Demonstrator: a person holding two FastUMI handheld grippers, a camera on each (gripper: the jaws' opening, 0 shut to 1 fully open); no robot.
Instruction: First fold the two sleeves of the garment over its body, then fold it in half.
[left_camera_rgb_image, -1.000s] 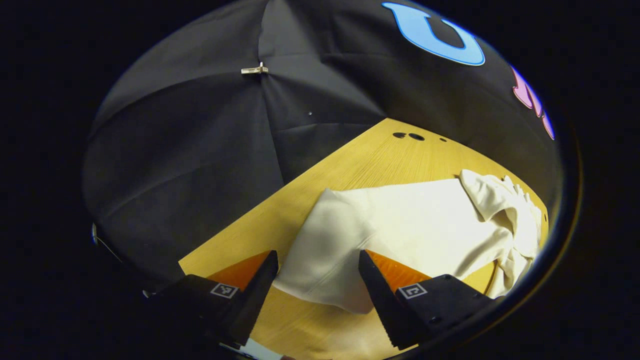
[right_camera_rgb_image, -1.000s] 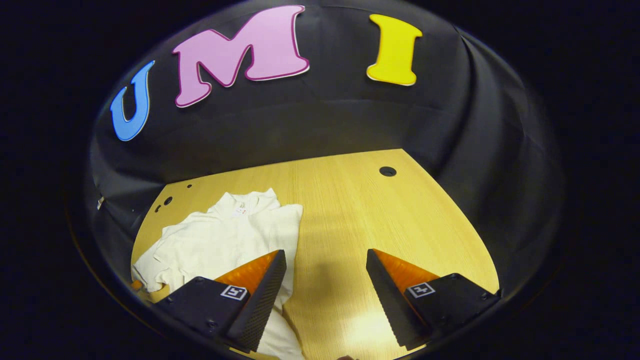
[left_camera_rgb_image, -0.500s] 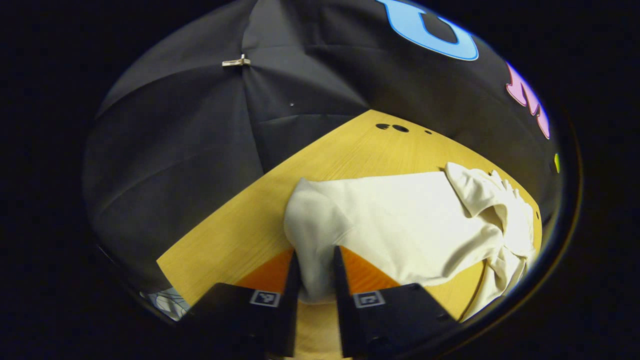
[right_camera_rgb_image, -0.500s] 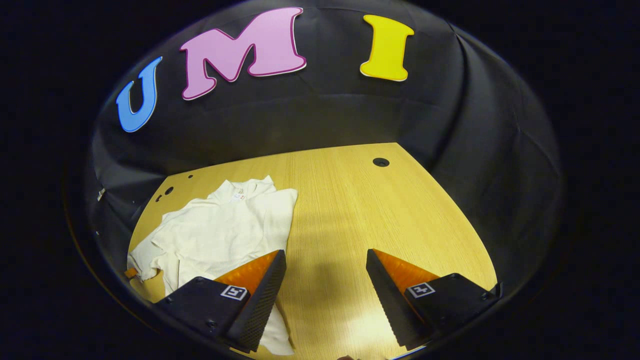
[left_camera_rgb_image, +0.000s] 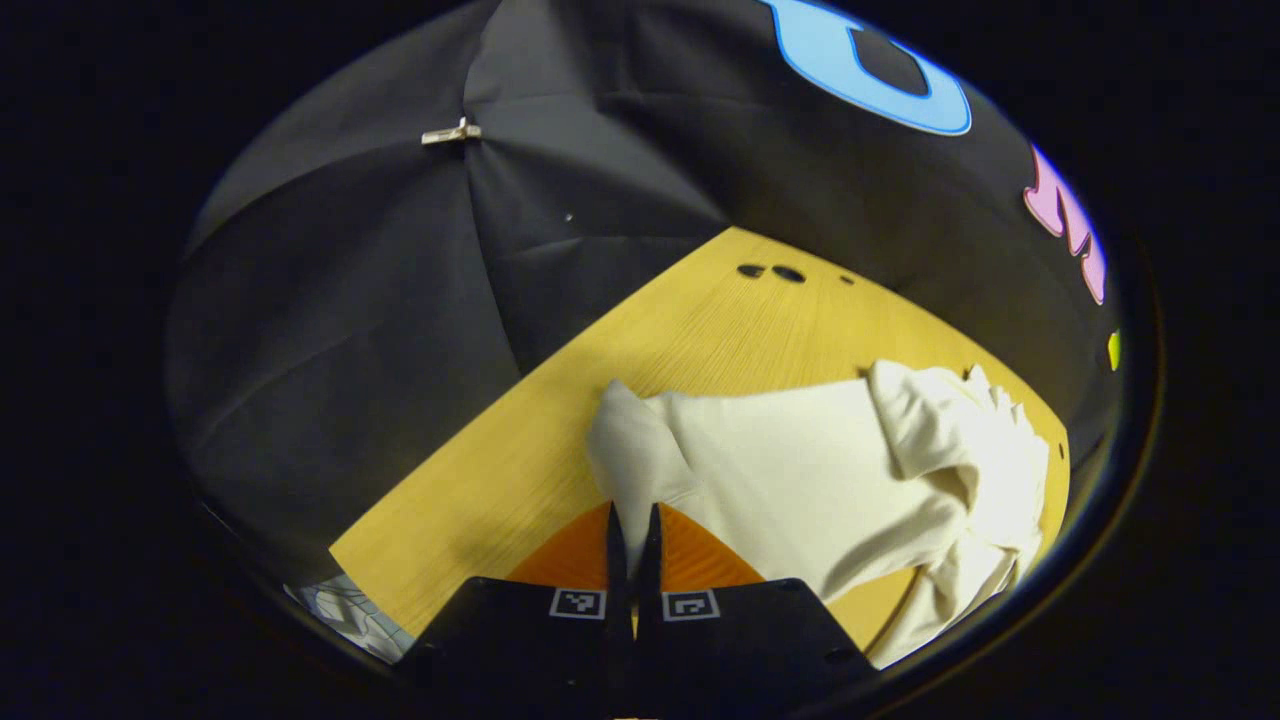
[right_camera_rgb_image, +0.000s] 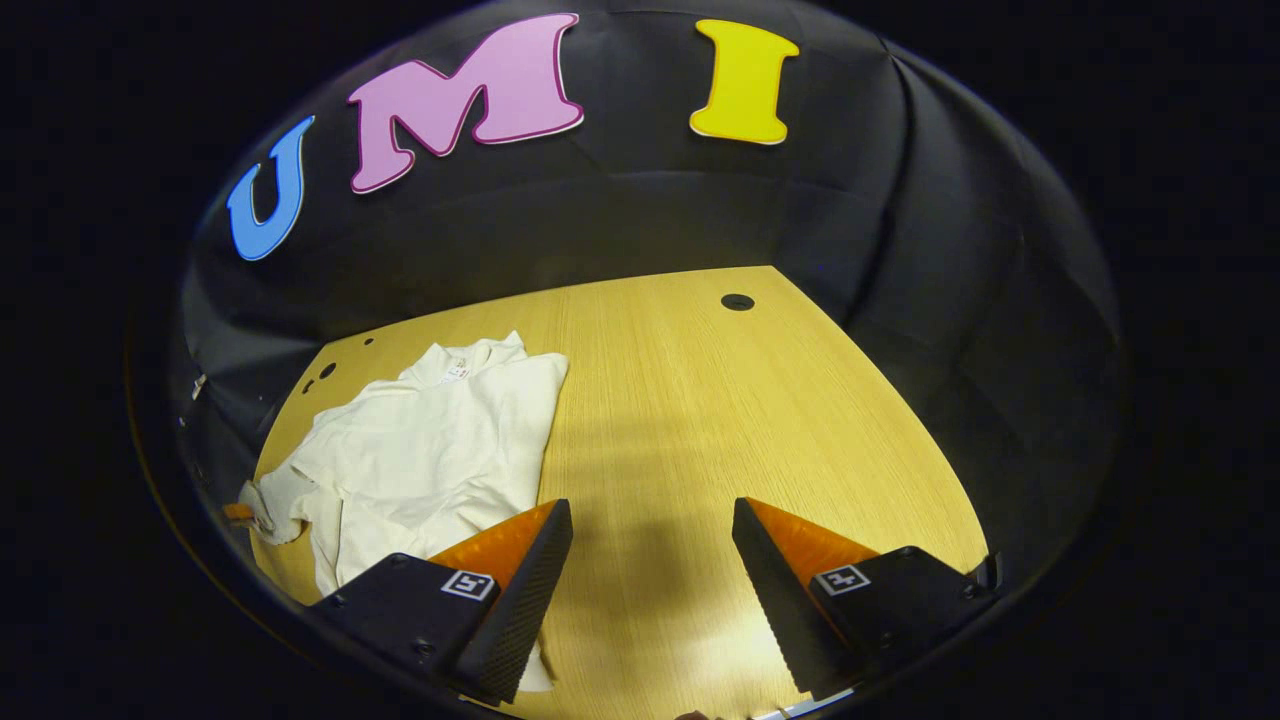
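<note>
A cream-white garment (left_camera_rgb_image: 820, 470) lies on the wooden table (left_camera_rgb_image: 700, 320), its collar end bunched at the right of the left gripper view. My left gripper (left_camera_rgb_image: 630, 520) is shut on the garment's near sleeve end, which rises in a small peak just above the fingertips. In the right gripper view the same garment (right_camera_rgb_image: 420, 450) lies at the left of the table (right_camera_rgb_image: 720, 430), collar toward the far wall. My right gripper (right_camera_rgb_image: 650, 520) hovers open over bare wood to the right of the garment, with nothing between its fingers. The left gripper's tip (right_camera_rgb_image: 240, 512) pokes out at the garment's left edge.
Black cloth walls close in the table on the far and side edges. Small round holes (left_camera_rgb_image: 770, 271) mark the table's far corner, and another hole (right_camera_rgb_image: 737, 301) sits near the far right. Bare wood stretches to the right of the garment.
My left gripper closed from wide open onto the sleeve end and lifted it slightly. The right gripper stayed open and drifted a little; the garment's left edge has pulled inward.
</note>
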